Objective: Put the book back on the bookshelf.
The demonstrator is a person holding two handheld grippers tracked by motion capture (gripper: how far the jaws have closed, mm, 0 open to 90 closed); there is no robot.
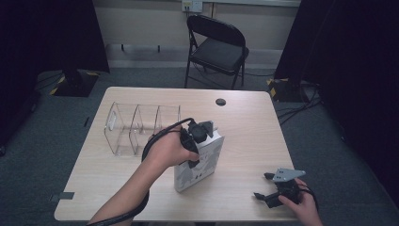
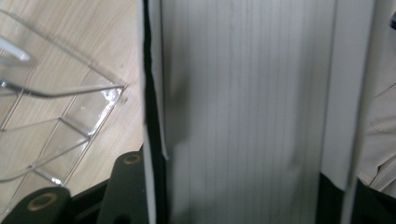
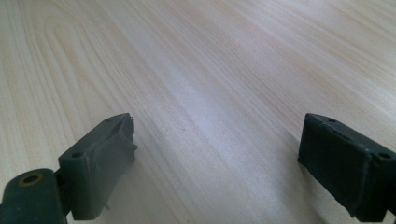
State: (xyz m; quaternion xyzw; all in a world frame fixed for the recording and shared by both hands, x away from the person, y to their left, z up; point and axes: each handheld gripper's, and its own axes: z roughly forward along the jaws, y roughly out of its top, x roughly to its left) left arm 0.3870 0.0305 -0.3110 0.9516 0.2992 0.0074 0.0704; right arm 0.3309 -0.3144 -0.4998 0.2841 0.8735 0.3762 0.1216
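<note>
Book: a thick white book (image 1: 200, 162) stands upright on the wooden table (image 1: 244, 122), near the middle, its patterned cover toward the camera.
Left gripper: the left gripper (image 1: 195, 141) comes from above onto the top edge of the book, held by the person's left hand (image 1: 167, 150).
Left jaws: closed on the book. In the left gripper view the page block (image 2: 243, 112) stands between the two black jaws, and they press on both covers.
Clear organizer: a transparent organizer (image 1: 136, 127) with several compartments lies just beside the book, on its left side.
Right gripper: the right gripper (image 1: 266, 188) rests low over the table near the front right edge, well apart from the book.
Right jaws: wide open, with bare wood between the fingers (image 3: 100, 158); they hold nothing.
</note>
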